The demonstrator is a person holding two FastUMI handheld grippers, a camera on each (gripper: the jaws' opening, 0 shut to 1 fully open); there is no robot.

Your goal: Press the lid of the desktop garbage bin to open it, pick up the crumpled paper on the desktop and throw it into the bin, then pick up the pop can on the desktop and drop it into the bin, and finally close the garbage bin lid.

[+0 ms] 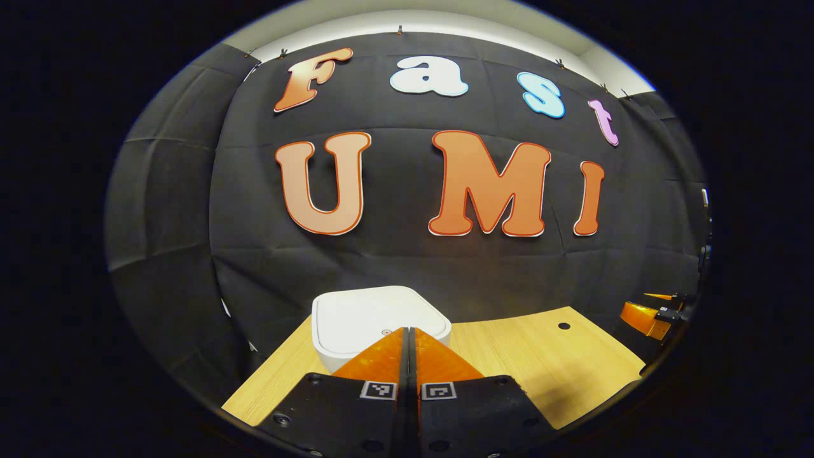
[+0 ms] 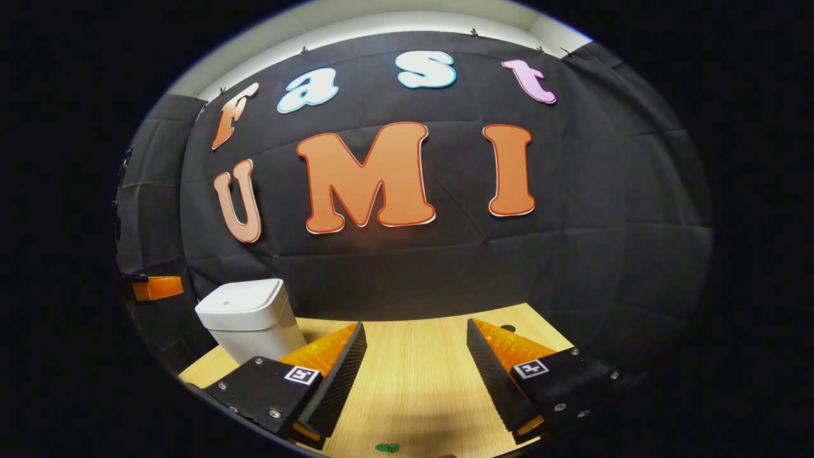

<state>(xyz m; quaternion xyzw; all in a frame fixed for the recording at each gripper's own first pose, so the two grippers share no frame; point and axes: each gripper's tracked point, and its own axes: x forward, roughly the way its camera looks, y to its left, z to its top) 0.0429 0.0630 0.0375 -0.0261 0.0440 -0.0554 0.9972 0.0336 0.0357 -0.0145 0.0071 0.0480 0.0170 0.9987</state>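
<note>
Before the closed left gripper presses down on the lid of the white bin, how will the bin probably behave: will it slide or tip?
The bin looks like thin white plastic, so it is probably light and may slide on the smooth wooden table. It looks taller than wide, so an off-centre push might tip it. Its lid is closed and flat, so the left gripper should press straight down.

The garbage bin [image 2: 249,318] stands on the desktop [image 2: 413,369], before the wall.
</note>
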